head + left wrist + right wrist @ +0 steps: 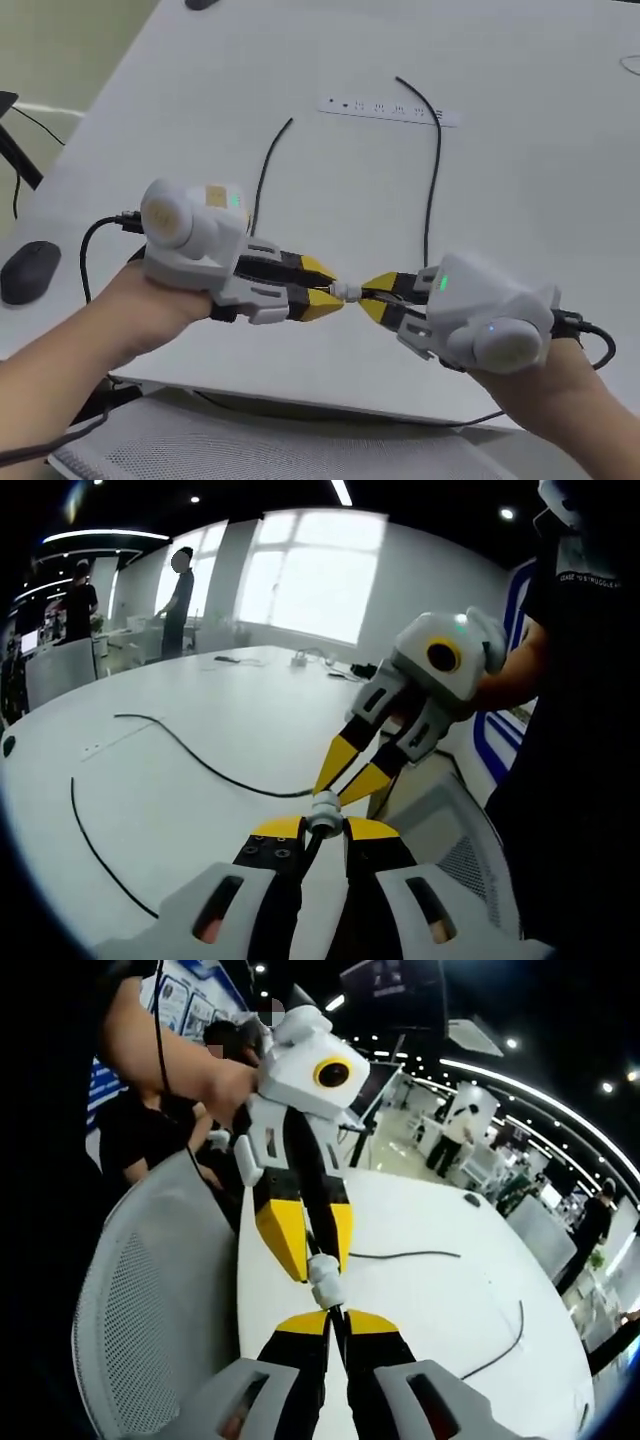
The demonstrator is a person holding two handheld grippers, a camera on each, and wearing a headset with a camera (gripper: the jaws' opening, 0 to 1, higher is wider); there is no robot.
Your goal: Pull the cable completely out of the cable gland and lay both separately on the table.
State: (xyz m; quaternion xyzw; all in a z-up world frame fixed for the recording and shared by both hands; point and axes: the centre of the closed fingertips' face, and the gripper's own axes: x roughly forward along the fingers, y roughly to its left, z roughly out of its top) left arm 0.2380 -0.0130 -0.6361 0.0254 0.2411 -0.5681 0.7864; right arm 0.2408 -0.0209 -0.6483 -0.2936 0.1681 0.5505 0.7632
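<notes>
A small white cable gland hangs in the air above the table's near edge, between my two grippers, which meet tip to tip. My left gripper comes in from the left and is shut on the gland, whose white body sits between its yellow tips. My right gripper comes in from the right. In the right gripper view a short stretch of black cable runs from the gland down between its shut jaws.
Two loose black cables lie on the white table beyond the grippers; whether either joins the gland I cannot tell. A white power strip lies farther back. A dark mouse sits at the left edge, a mesh chair below.
</notes>
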